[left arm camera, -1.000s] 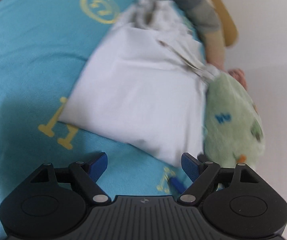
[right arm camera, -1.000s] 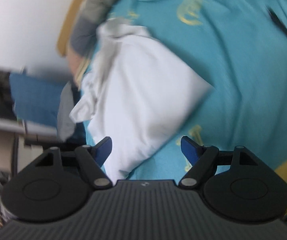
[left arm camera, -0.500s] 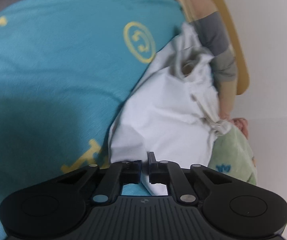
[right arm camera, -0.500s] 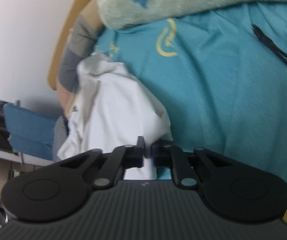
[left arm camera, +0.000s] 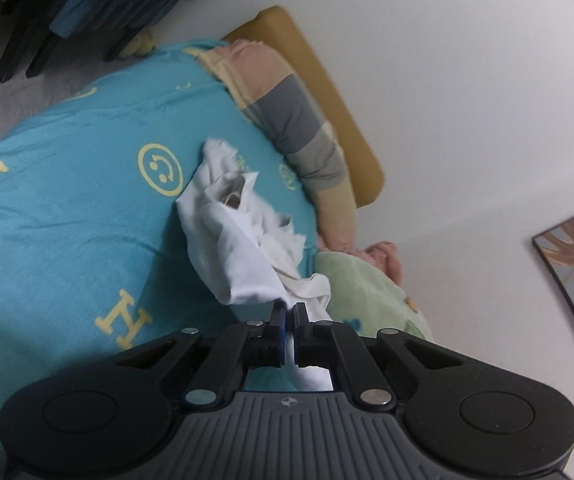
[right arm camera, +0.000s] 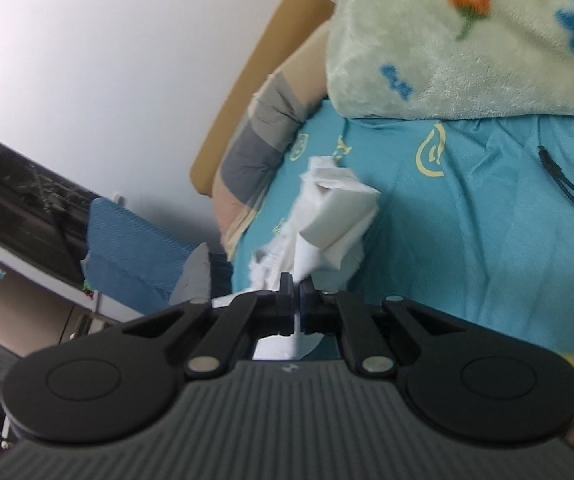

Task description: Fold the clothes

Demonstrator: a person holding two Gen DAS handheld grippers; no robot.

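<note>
White garment (left arm camera: 243, 256): crumpled, held up off the turquoise bedsheet (left arm camera: 67, 216), its far end trailing toward the headboard edge of the bed. Left gripper (left arm camera: 289, 312): jaws closed to a narrow slit, a corner of the white fabric pinched between them. Right gripper (right arm camera: 296, 282): jaws likewise nearly shut, another part of the same garment (right arm camera: 335, 208) clamped between them. Bedsheet: printed with yellow smiley and letter motifs. Striped pillow (left arm camera: 291, 120): laid along the wooden headboard (left arm camera: 327, 92). Green plush blanket (right arm camera: 467, 40): bunched at the headboard corner, just beside the garment. Black cable (right arm camera: 567, 192): laid on the sheet, apart from the garment.
</note>
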